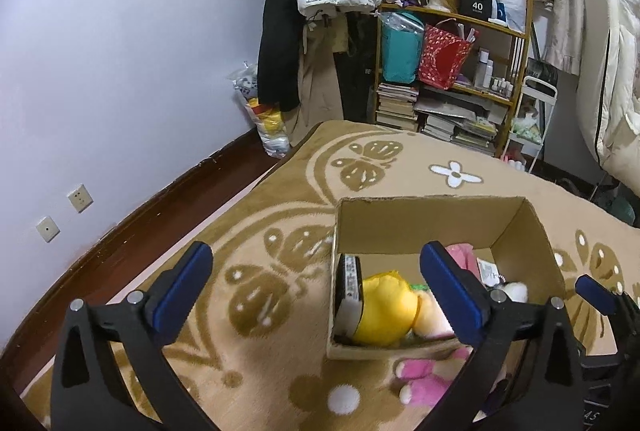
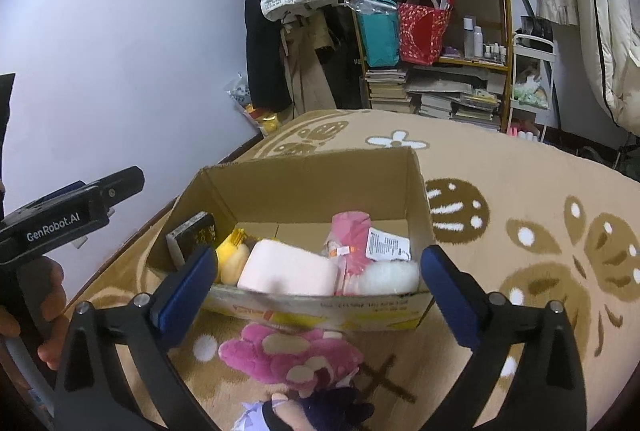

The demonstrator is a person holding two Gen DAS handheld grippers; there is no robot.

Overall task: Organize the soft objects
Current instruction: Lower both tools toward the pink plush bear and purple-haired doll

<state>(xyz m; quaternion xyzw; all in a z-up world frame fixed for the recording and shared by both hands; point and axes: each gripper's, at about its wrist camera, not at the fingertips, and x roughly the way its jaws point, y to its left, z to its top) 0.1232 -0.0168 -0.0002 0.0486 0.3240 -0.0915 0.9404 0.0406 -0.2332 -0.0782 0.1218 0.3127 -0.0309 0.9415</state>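
At the bottom of the right wrist view, a pink plush toy [image 2: 288, 355] lies on the patterned blanket [image 2: 520, 191], just in front of the cardboard box [image 2: 304, 187], and a dark purple plush [image 2: 320, 411] is seen partly at the lower edge. The right gripper [image 2: 320, 275] is held above them with its fingers [image 2: 188, 283] spread wide and nothing between them. The left gripper [image 1: 316, 283] is released in the same way; between its fingers only the blanket and the left wall of the box are seen.

Higher in the frames, the box is already well filled: a yellow plush [image 1: 384, 311], a pale pink cushion [image 2: 288, 271], a pink packet [image 2: 352, 239] and a white fluffy item [image 2: 388, 279] are lying inside.

Some risks can be judged from here. The pink toy lies close against the near wall, so a finger may catch the cardboard and push the box away. If only a limb is pinched, the soft toy can slip out. Because little room is left inside, an added toy may rest on the rim and fall out again.
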